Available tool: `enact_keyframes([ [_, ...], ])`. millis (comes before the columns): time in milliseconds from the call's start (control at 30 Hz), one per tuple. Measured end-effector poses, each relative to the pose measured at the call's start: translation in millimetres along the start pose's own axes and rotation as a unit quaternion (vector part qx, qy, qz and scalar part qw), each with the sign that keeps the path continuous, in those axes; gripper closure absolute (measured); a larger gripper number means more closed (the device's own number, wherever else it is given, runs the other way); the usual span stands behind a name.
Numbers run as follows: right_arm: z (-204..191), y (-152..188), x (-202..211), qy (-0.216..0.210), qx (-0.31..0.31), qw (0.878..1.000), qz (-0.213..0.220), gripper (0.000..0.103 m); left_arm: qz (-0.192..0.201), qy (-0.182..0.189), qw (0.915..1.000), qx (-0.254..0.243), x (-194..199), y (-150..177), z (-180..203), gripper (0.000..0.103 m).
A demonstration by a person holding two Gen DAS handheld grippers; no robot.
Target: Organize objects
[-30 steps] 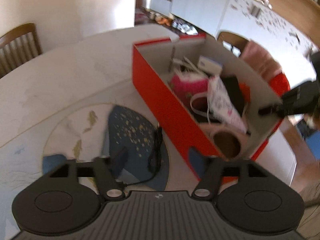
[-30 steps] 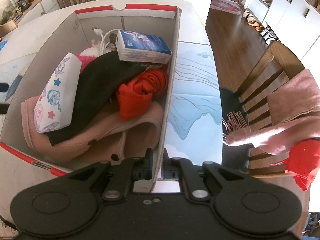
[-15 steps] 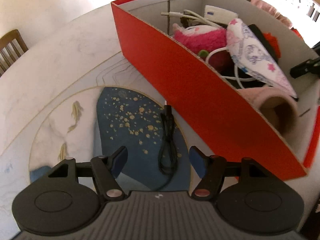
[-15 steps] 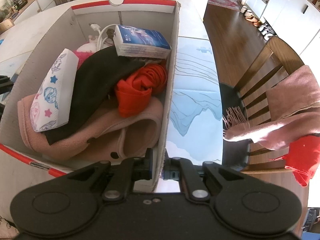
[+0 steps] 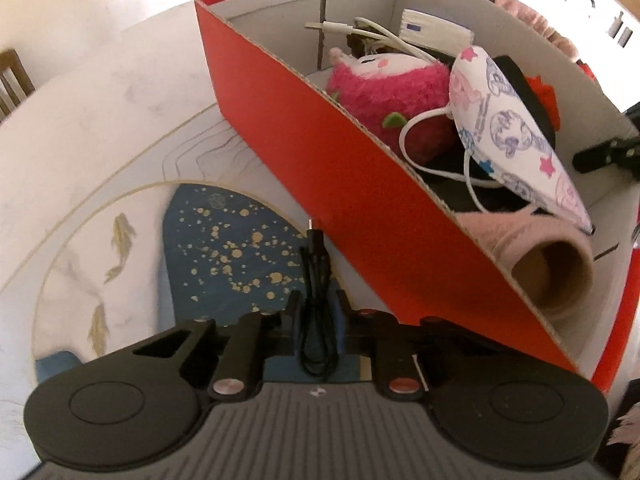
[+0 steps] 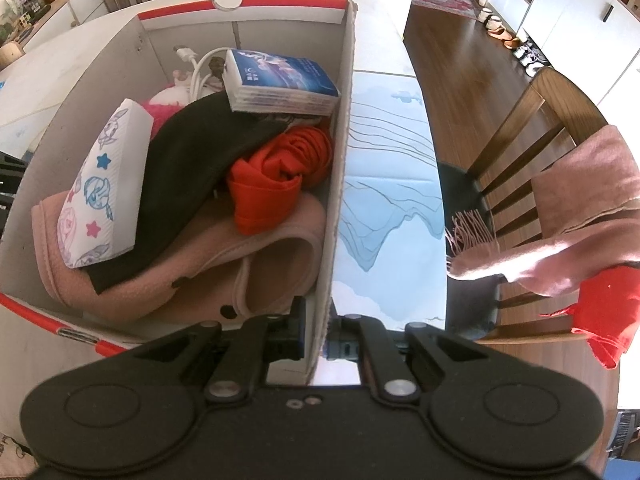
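Beside the red cardboard box (image 5: 360,184), our left tongs (image 5: 316,312) are closing around the black cable (image 5: 318,300) lying on the surface. Our right tongs (image 6: 316,332) clamp the box wall; next we lift the cable into it.

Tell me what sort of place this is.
Most likely a home dining area: a wooden chair draped with a scarf, white cabinets with shoes lined up below, and a table holding a box of household items.

wooden chair (image 6: 516,148), pink scarf (image 6: 560,216), perhaps shoes (image 6: 520,46)
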State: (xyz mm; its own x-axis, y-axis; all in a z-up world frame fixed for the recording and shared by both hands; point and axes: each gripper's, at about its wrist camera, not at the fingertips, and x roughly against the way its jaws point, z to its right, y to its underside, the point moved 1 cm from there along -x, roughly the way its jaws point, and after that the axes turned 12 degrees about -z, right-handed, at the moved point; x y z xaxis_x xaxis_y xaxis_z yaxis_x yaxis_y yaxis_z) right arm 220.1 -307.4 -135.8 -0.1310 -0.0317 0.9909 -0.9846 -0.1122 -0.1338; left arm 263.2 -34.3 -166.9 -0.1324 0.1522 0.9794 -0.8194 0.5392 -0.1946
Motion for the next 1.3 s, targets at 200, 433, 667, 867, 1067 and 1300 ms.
enact_keyframes([
  [200, 2, 1, 0, -0.002, -0.002, 1.000, 0.001, 0.097, -0.005, -0.002, 0.9998, 0.018, 6, 5, 0, 0.093],
  [433, 0, 1, 1, -0.003, 0.005, 1.000, 0.005, 0.098, 0.029, 0.014, 0.9966, 0.076, 40, 27, -15, 0.093],
  [667, 0, 2, 2, -0.004, 0.011, 1.000, 0.007, 0.098, 0.085, 0.037, 0.9901, 0.105, 104, 39, -16, 0.093],
  [867, 1, 2, 2, -0.006, 0.013, 1.000, 0.010, 0.098, 0.144, 0.050, 0.9852, 0.078, 161, 15, -1, 0.093],
  [1067, 2, 3, 3, -0.009, 0.014, 1.000, 0.012, 0.097, 0.167, 0.044, 0.9847, 0.023, 187, -26, 28, 0.093],
  [1300, 3, 3, 1, -0.012, 0.015, 1.000, 0.014, 0.097, 0.141, 0.041, 0.9884, -0.041, 154, -82, 69, 0.093],
])
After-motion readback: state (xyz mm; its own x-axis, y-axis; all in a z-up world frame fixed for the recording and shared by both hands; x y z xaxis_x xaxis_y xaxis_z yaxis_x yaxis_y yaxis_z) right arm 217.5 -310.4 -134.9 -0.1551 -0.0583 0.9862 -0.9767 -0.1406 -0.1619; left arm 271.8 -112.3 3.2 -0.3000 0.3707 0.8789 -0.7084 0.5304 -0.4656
